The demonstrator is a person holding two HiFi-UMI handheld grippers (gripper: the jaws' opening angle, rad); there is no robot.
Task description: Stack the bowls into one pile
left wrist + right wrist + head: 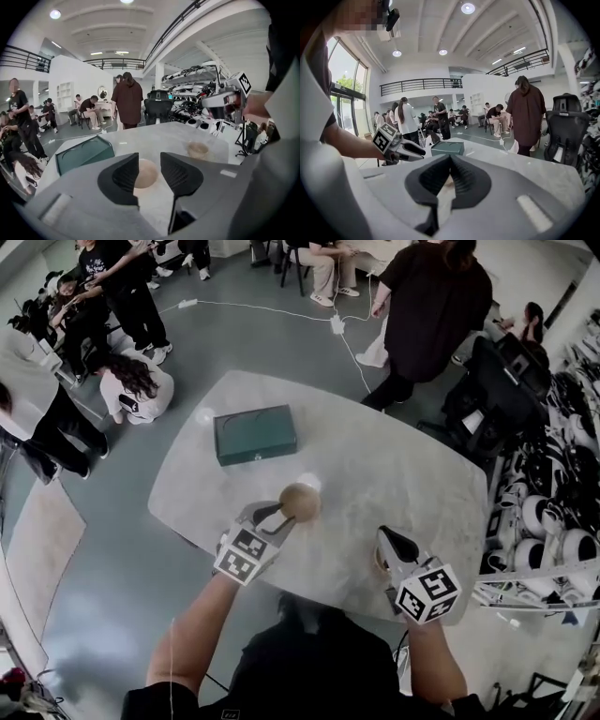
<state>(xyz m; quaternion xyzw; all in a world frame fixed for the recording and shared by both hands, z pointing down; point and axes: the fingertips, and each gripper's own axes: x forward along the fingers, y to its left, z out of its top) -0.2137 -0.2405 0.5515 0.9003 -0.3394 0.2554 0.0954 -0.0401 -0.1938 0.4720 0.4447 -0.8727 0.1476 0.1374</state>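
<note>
My left claw reaches in low over the pale, rounded worktop with its jaws standing wide apart and nothing gripped. A light wooden bowl sits upright on the worktop right at the tips of that claw. In the left gripper view it shows in the gap between the two black ribbed pads, just past them. From above, one tip comes up to the bowl's near-left edge, but I cannot tell whether it touches the rim.

My right claw hangs over the near right part of the worktop, pointing slightly downward, its jaws pressed together with nothing between them. A second bowl, the same pale wood, stands just beside this claw on its left. From my head it is mostly covered by the claw's body, and the right gripper view catches only a sliver of tan behind the closed pads. The two bowls stand apart, each on its own.

Farther back and to the left, a flat dark green box lies on the worktop, well apart from both bowls. People stand and sit on the grey floor beyond the worktop's far edge.
</note>
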